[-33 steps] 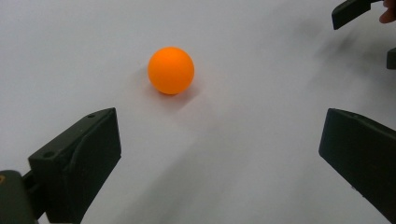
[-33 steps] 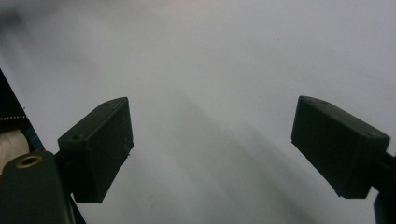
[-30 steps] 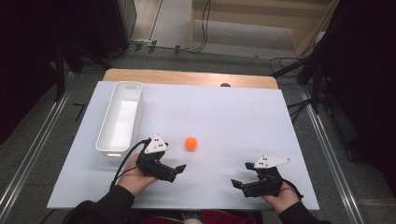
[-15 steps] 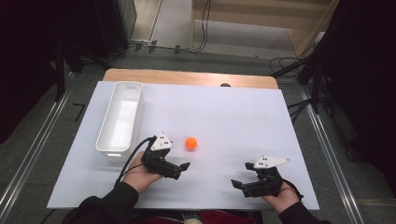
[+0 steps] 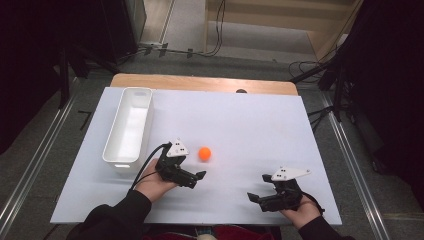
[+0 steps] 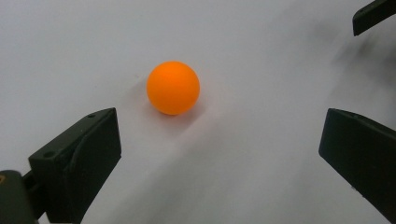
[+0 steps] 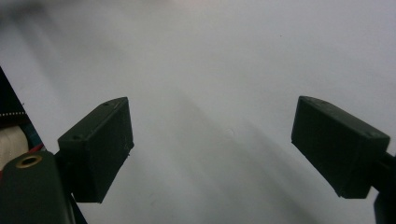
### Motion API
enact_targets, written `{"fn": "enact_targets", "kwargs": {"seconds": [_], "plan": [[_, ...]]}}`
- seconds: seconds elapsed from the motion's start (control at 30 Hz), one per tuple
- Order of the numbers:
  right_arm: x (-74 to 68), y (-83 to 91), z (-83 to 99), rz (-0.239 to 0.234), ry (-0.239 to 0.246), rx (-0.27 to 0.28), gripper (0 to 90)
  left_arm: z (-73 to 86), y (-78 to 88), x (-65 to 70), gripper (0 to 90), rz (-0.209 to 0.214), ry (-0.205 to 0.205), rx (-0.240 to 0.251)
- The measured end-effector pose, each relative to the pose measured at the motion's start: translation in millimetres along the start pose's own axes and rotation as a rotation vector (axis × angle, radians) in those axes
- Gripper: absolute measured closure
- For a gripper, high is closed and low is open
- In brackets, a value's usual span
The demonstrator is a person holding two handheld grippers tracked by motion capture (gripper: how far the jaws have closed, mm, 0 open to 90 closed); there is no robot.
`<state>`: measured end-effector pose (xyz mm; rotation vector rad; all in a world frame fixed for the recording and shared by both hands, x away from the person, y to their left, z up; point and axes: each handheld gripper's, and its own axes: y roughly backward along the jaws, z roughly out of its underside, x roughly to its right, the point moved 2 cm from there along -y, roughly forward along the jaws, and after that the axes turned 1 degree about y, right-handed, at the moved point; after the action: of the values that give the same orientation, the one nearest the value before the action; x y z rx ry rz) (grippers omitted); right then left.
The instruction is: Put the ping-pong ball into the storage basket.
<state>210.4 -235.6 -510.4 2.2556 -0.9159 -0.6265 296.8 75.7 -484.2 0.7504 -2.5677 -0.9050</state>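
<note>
A small orange ball (image 5: 204,153) lies on the white table top (image 5: 250,125), left of the middle. My left gripper (image 5: 197,179) is just in front of it, pointing right, with its jaws wide open. In the left gripper view the ball (image 6: 173,87) sits on the table a little ahead of the left gripper (image 6: 219,154), nearer the left jaw and touching neither. My right gripper (image 5: 256,198) rests near the front right edge, pointing left. In the right gripper view the right gripper (image 7: 212,140) is open with only bare table between its jaws.
A long white bin (image 5: 129,125) with nothing visible inside stands along the left side of the table, close behind my left hand. A jaw tip of the other gripper (image 6: 373,14) shows in the left gripper view's top right corner. A wooden edge (image 5: 200,82) runs along the back.
My left gripper has crept forward and to the right, closer to the orange ball. The ball and the right gripper have stayed put.
</note>
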Motion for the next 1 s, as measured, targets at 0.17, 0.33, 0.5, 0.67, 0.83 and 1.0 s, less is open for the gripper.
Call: {"fn": "enact_targets", "kwargs": {"seconds": [0.17, 0.33, 0.5, 0.67, 0.83, 1.0], "plan": [[0.0, -0.4, 0.1, 0.001, 0.0, 0.0, 11.5, -2.8, -3.0, 2.2, 0.0, -0.011, -0.011, -0.013], [0.2, -0.5, 0.3, 0.002, 0.002, -0.002, 11.5, -5.9, -4.1, 2.2, 0.0, -0.01, -0.002, -0.007], [0.3, -0.5, 0.5, 0.001, 0.005, -0.004, 11.5, -8.5, -6.8, 1.5, 0.0, -0.011, -0.006, -0.004], [0.2, -0.7, 0.7, -0.003, 0.005, -0.009, 11.5, -11.4, -10.4, -1.7, 0.0, -0.004, 0.006, -0.007], [0.4, -0.5, 0.7, -0.001, 0.006, -0.007, 11.5, -15.1, -15.6, -4.4, 0.0, -0.004, 0.019, -0.006], [0.3, -0.5, 0.6, 0.001, 0.002, -0.003, 11.5, -17.5, -19.8, -7.6, 1.0, -0.02, 0.015, -0.011]]}}
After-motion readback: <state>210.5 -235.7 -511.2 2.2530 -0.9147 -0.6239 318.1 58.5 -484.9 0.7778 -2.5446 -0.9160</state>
